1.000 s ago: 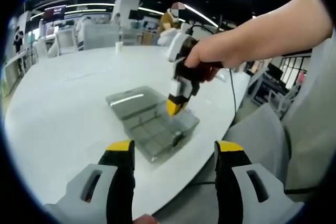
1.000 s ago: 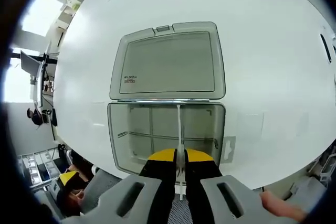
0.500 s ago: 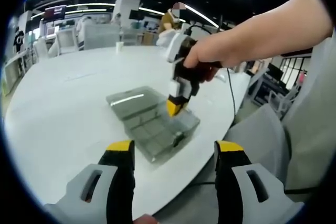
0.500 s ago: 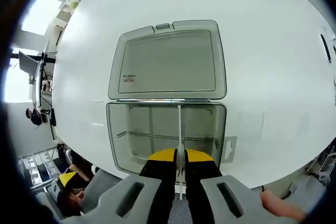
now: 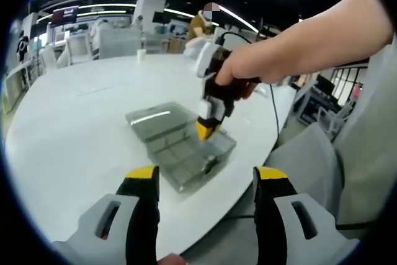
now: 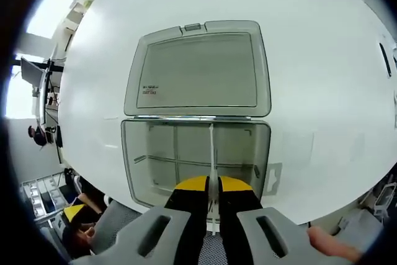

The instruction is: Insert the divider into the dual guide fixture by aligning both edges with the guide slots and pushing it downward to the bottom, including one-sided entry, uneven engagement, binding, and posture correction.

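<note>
The right gripper point(image 6: 211, 184), clamped on the thin divider point(image 6: 211, 153) over the open box point(image 6: 195, 159) while the left gripper point(image 5: 205, 181) waits wide open and empty nearby, could tilt it and jam one edge.

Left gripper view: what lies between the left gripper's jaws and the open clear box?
In the left gripper view, only bare white table separates the open left gripper from the clear box. The right gripper, shut on the divider, is at the box's far side.
</note>
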Motion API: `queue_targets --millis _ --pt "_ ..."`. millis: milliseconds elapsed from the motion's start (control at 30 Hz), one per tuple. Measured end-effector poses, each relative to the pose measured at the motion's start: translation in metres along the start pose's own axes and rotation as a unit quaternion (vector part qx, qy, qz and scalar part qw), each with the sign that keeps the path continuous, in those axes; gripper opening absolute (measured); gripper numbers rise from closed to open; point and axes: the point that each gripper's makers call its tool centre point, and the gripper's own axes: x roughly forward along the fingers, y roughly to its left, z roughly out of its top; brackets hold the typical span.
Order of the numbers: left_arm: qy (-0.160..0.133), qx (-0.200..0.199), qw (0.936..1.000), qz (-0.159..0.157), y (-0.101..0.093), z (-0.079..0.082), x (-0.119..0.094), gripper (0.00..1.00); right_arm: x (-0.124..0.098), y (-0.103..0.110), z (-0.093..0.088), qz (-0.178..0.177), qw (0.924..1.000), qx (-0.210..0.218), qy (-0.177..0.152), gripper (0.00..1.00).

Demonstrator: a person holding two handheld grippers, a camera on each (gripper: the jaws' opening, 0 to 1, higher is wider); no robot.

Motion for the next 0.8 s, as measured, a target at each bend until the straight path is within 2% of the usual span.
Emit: queue_targets --millis 800 --pt "0.006 0.003 1.0 -0.003 -0.001 0.0 0.0 0.59 -0.009 0.0 0.003 0.006 0.9999 0.008 0.012 0.0"
